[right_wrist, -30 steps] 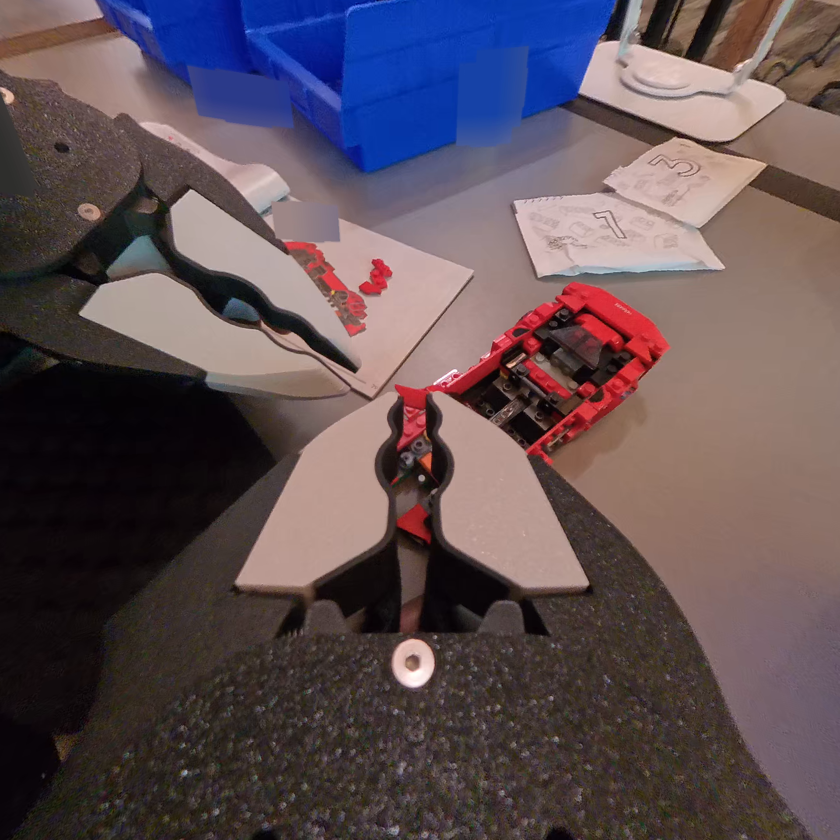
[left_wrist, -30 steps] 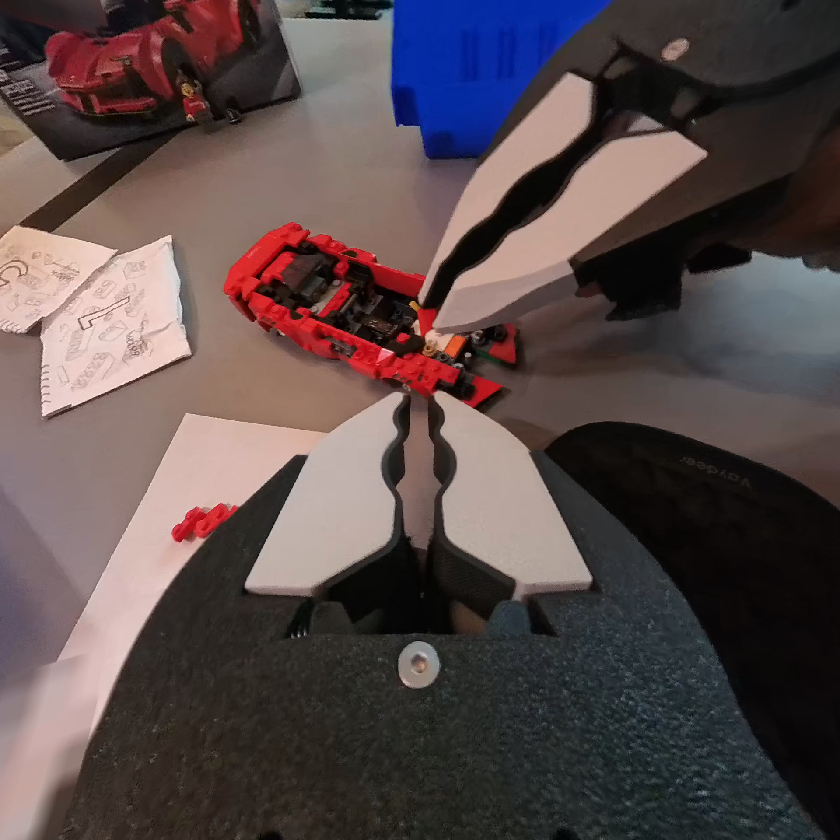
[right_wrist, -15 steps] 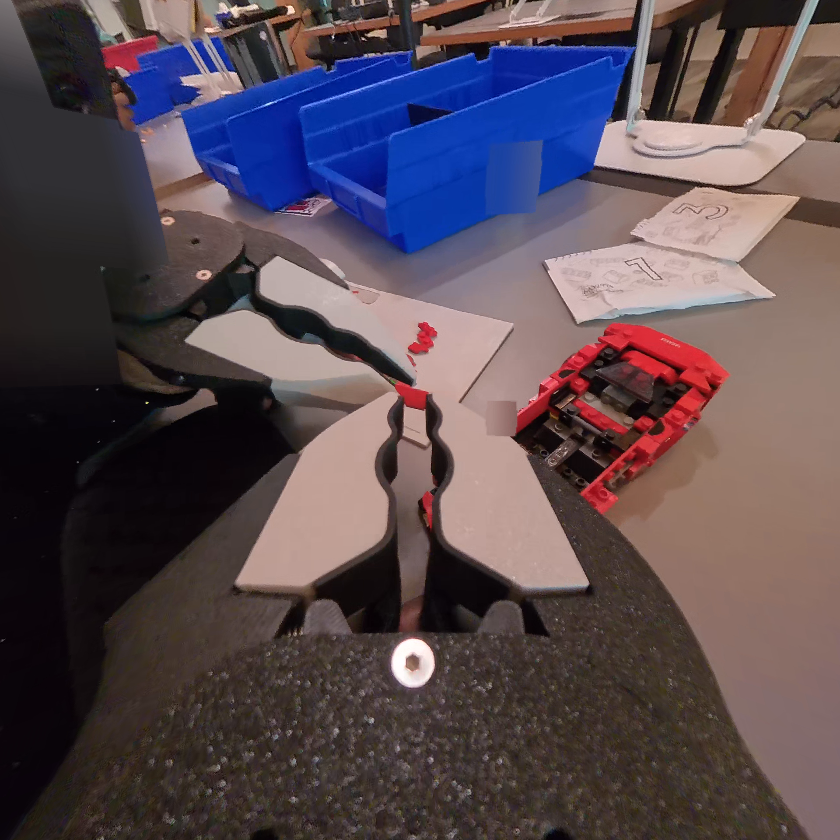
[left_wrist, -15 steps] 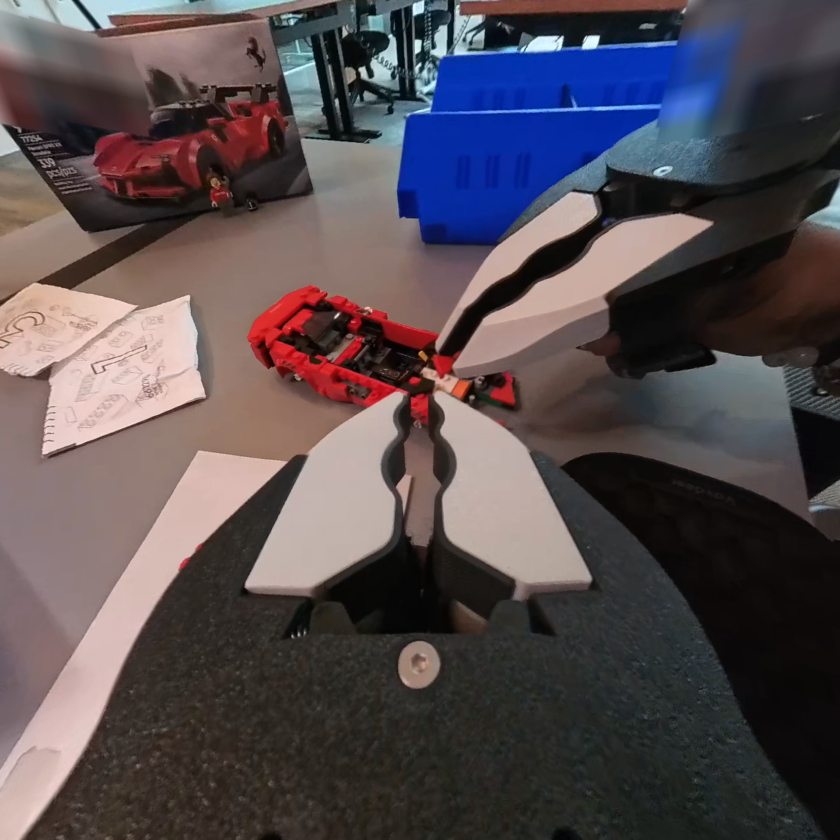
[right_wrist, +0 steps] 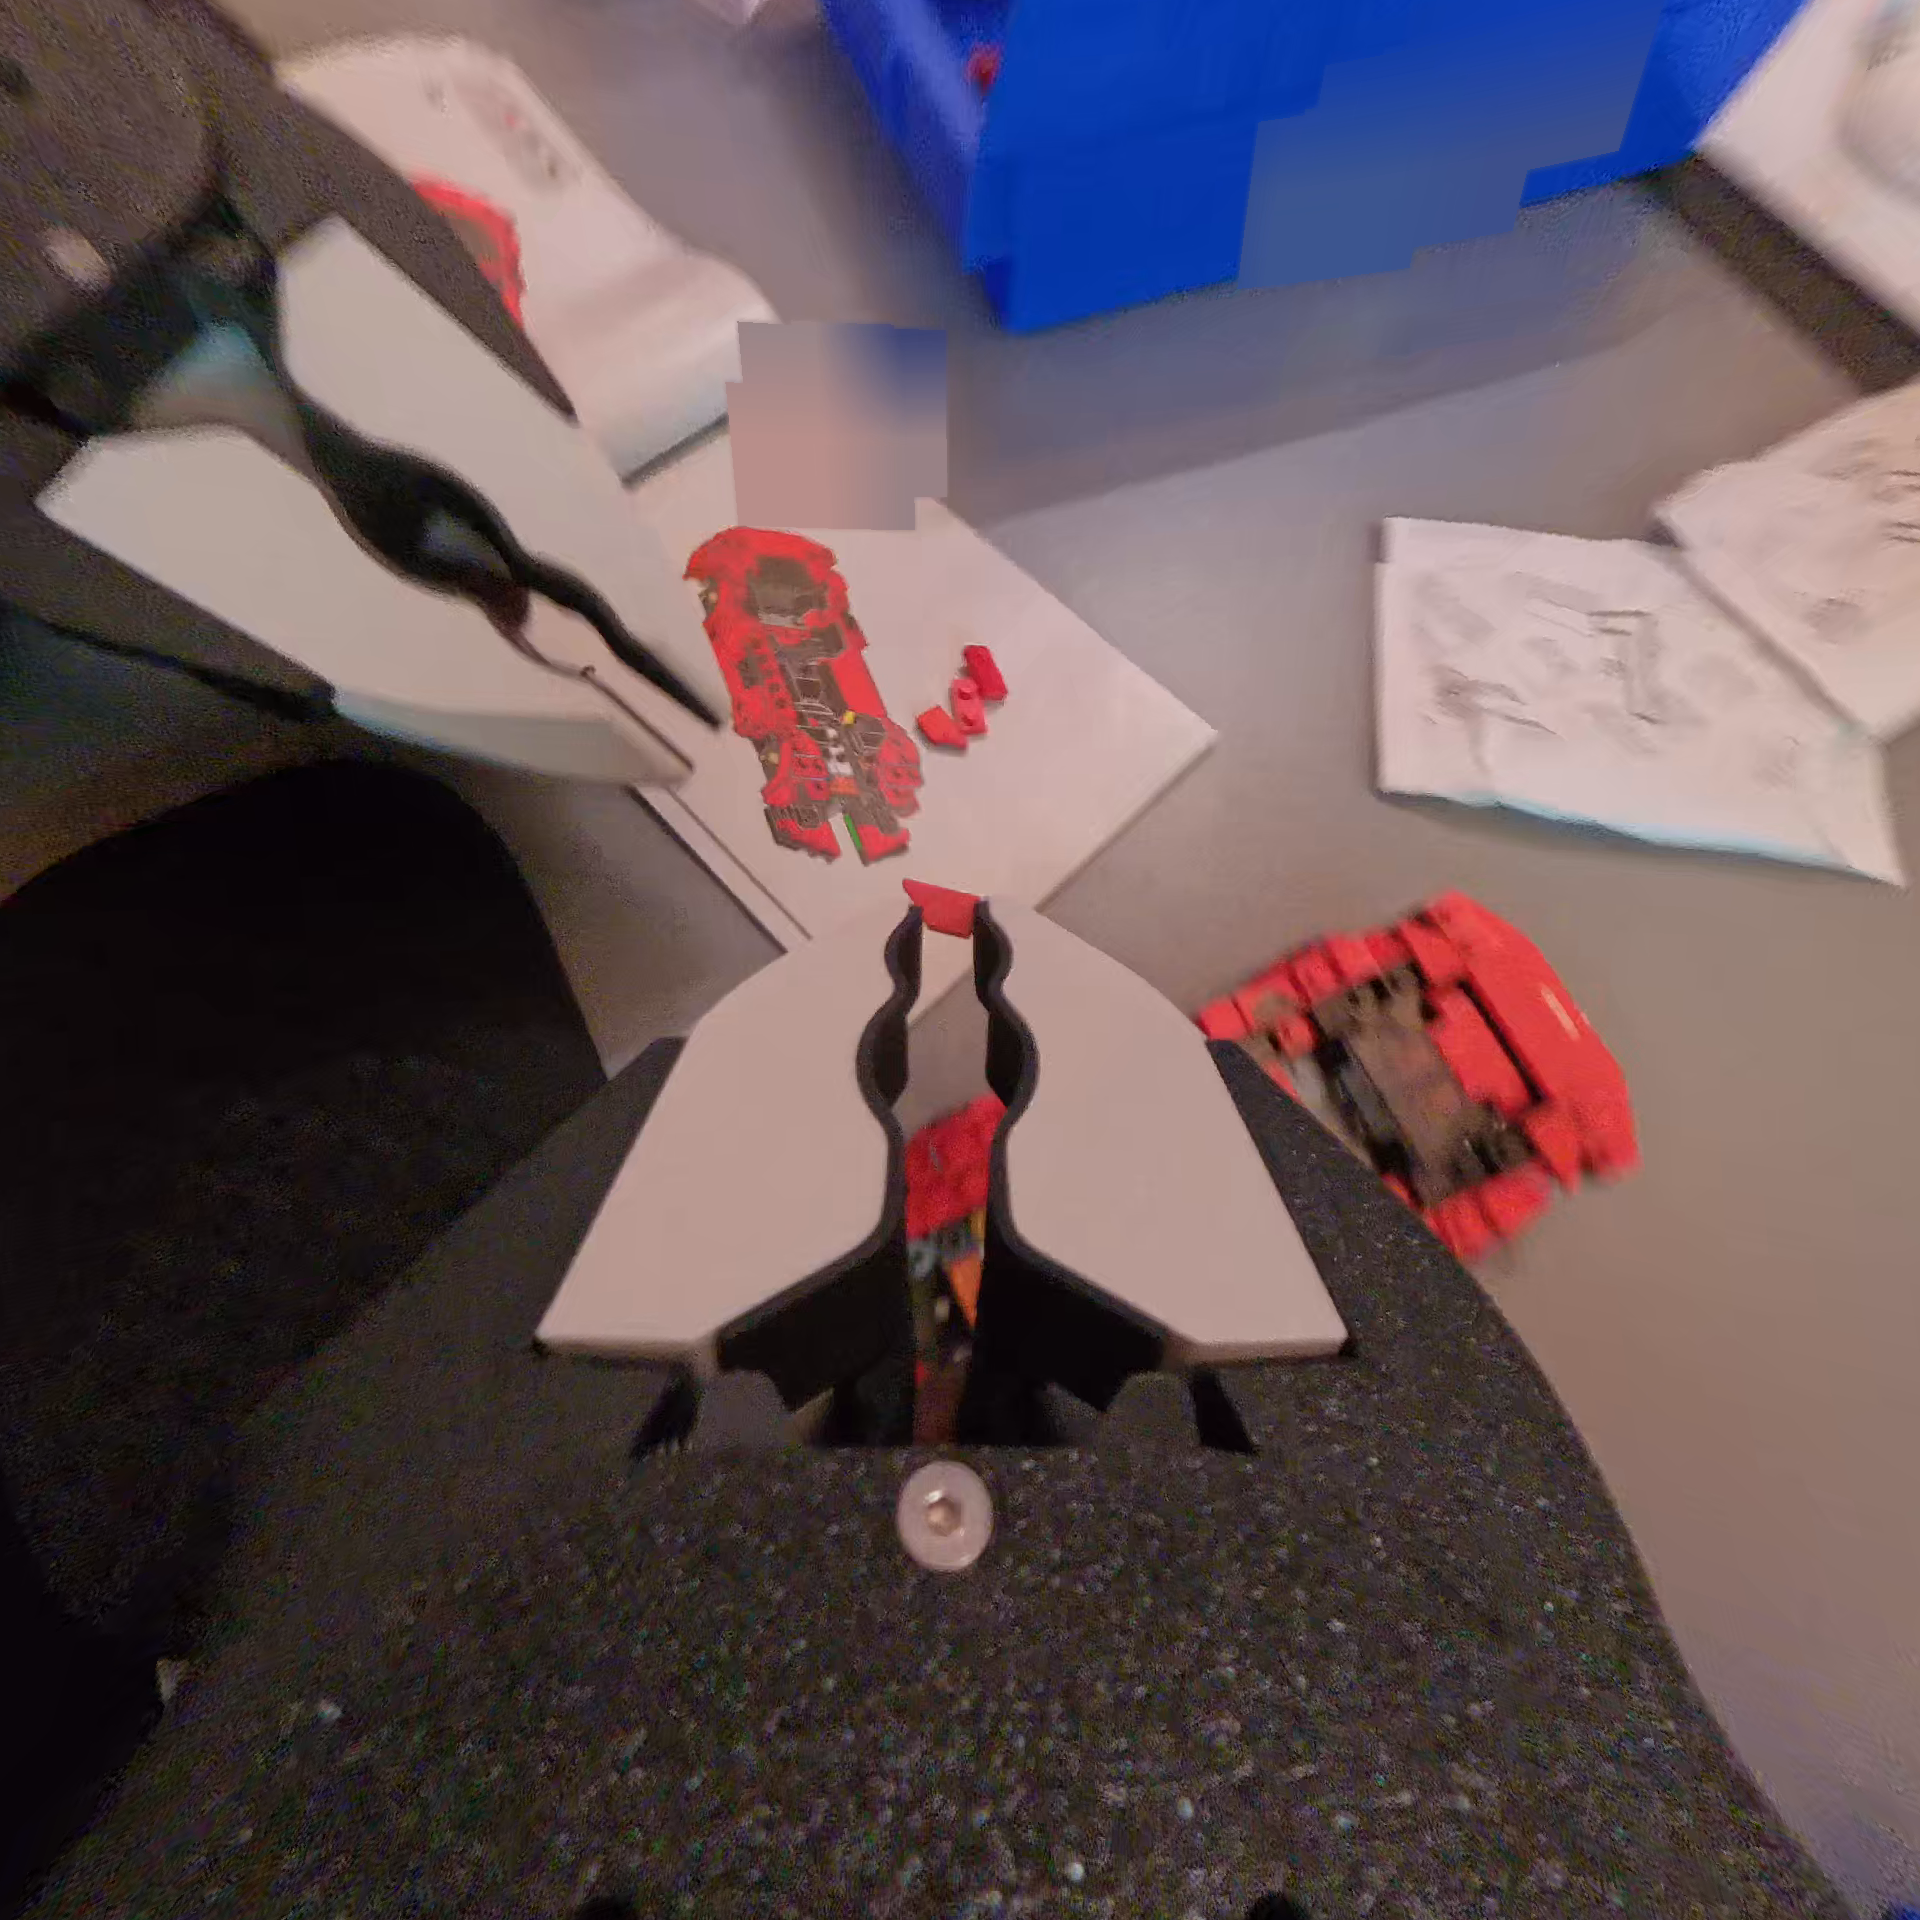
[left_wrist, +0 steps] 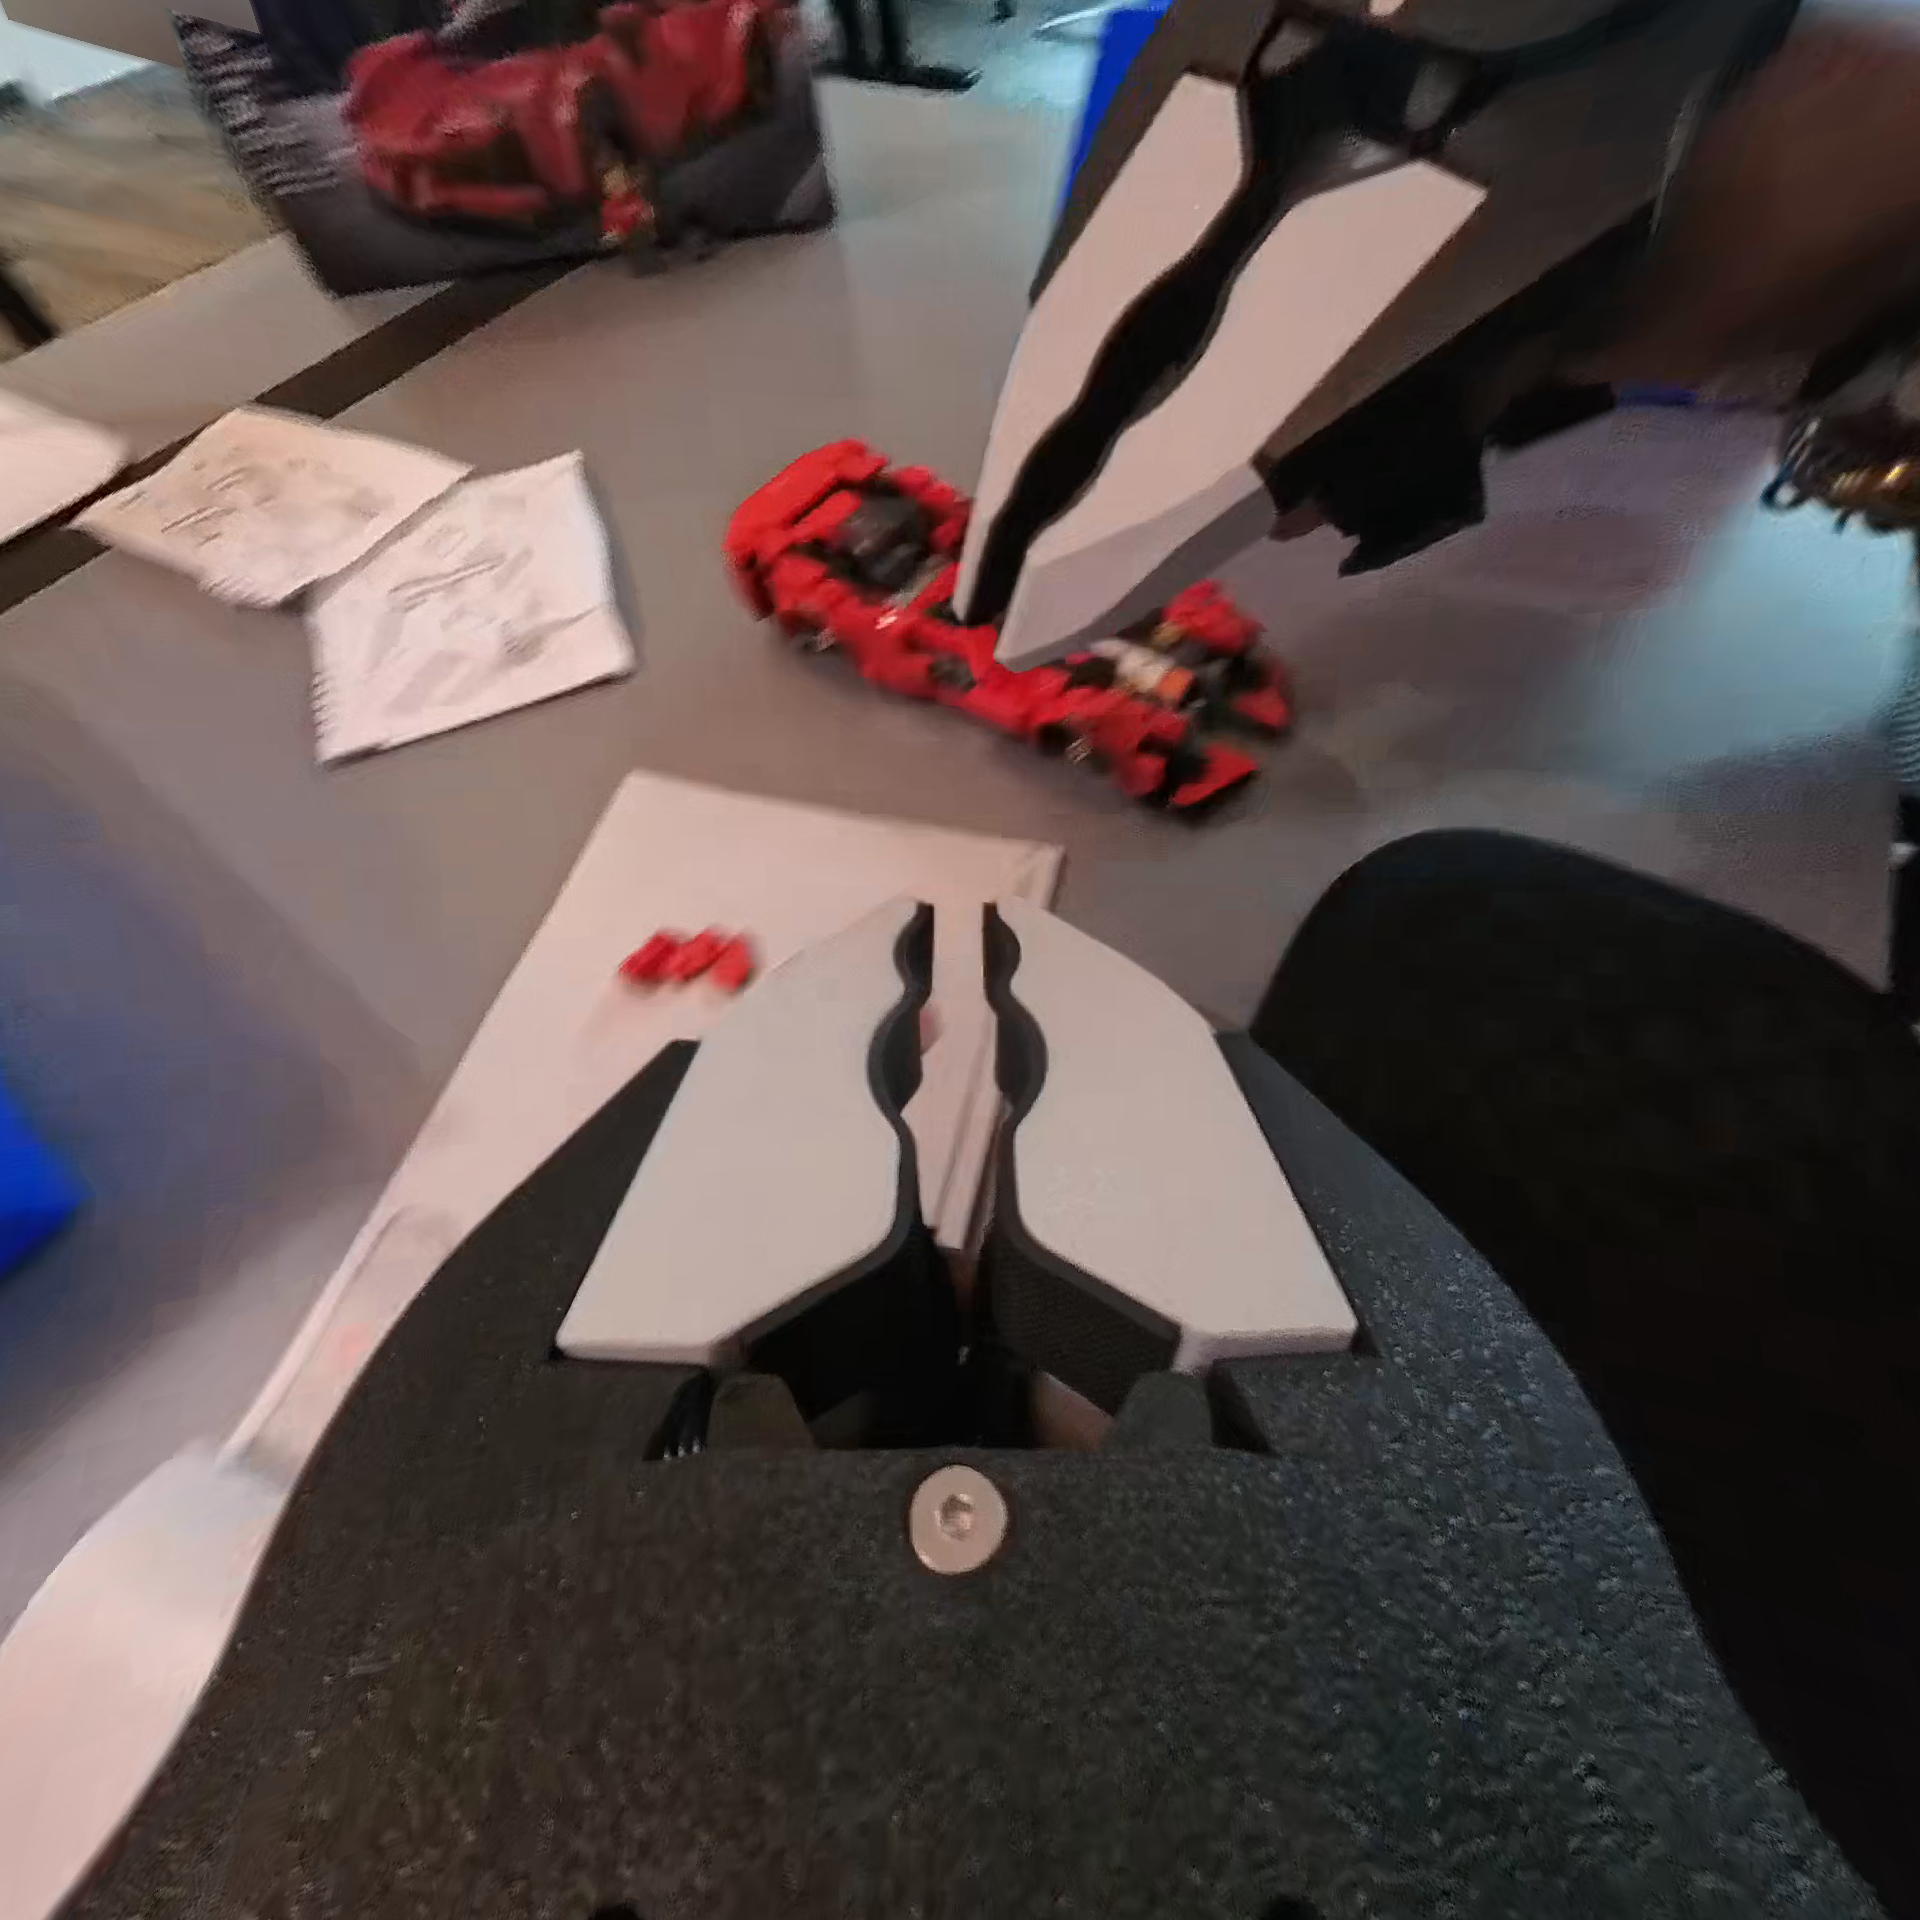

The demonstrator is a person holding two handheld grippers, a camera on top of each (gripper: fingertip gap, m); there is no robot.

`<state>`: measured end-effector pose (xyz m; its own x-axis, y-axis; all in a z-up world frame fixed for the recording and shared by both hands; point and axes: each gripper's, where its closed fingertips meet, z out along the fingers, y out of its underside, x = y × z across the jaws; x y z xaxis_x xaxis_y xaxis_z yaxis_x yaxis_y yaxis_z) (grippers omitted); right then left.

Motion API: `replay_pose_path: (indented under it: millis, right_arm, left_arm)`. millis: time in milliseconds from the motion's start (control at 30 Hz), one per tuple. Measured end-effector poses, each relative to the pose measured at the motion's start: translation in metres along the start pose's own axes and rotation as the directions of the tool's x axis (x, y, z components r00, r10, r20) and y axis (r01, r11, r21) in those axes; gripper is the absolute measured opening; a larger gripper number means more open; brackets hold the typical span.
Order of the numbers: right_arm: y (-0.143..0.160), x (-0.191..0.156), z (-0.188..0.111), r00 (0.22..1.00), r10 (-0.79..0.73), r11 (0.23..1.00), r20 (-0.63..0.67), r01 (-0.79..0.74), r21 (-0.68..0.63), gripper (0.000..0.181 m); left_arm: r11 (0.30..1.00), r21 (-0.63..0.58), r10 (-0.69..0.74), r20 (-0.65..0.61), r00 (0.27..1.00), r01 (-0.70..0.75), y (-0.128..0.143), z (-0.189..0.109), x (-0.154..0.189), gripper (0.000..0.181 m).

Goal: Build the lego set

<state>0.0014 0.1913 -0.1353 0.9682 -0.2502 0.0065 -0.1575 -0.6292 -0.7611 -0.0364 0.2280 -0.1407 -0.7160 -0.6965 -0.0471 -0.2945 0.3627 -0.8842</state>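
While the right gripper (right_wrist: 945,914) pinches a small red wedge-shaped lego piece (right_wrist: 943,906) at the very tips of its grey fingers (right_wrist: 1122,1174), the partly built red and black lego car (right_wrist: 1444,1081) lies on the grey tabletop (right_wrist: 1558,1403) just to the right of those fingers, with its rear end passing beneath them. In the left wrist view the same right gripper (left_wrist: 1003,634) points steeply down with its tips close over the middle of the lego car (left_wrist: 997,644); motion blur hides whether they touch it. The left gripper (left_wrist: 958,914) hangs over the white instruction sheet (left_wrist: 727,862), its jaws nearly together with a narrow slit between them and nothing visibly held. On that sheet sits a small cluster of loose red lego pieces (right_wrist: 966,707), beside a printed picture of the car (right_wrist: 810,696), and the left gripper (right_wrist: 701,727) shows its tips near that picture. Two crumpled white paper bags with printed drawings (left_wrist: 384,582) lie on the table to the left of the car. A blue plastic bin (right_wrist: 1195,156) stands beyond the sheet, and the dark product box bearing a red car picture (left_wrist: 520,156) stands at the far edge of the table.
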Motion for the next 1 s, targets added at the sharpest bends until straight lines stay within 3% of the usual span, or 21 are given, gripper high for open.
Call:
replay_pose_path:
  millis: [133,267,367,600,1000]
  right_arm:
    - [0.003,-0.008,0.054,0.992,-0.06,0.967,0.108,0.084,-0.239,0.01]
    - [0.011,-0.009,0.073,0.993,-0.082,0.946,0.09,0.106,-0.305,0.015]
    - [0.014,-0.011,0.069,0.992,-0.067,0.935,0.103,0.098,-0.341,0.036]
    - [-0.002,-0.003,0.071,0.999,-0.014,0.959,0.05,0.028,-0.281,0.019]
    - [-0.001,0.0,0.09,0.999,0.04,0.946,-0.025,-0.046,-0.32,0.014]
  left_arm:
    - [0.996,-0.037,-0.073,0.12,0.99,0.078,0.018,-0.04,-0.039,0.008]
    - [0.994,-0.024,-0.099,0.186,0.978,0.105,0.026,-0.066,-0.057,0.008]
    - [0.994,-0.025,-0.102,0.164,0.981,0.108,0.031,-0.065,-0.056,0.008]
    - [0.997,-0.035,-0.06,0.138,0.989,0.065,0.031,-0.054,-0.055,0.008]
    - [0.998,-0.031,-0.056,0.106,0.993,0.06,0.033,-0.046,-0.051,0.008]
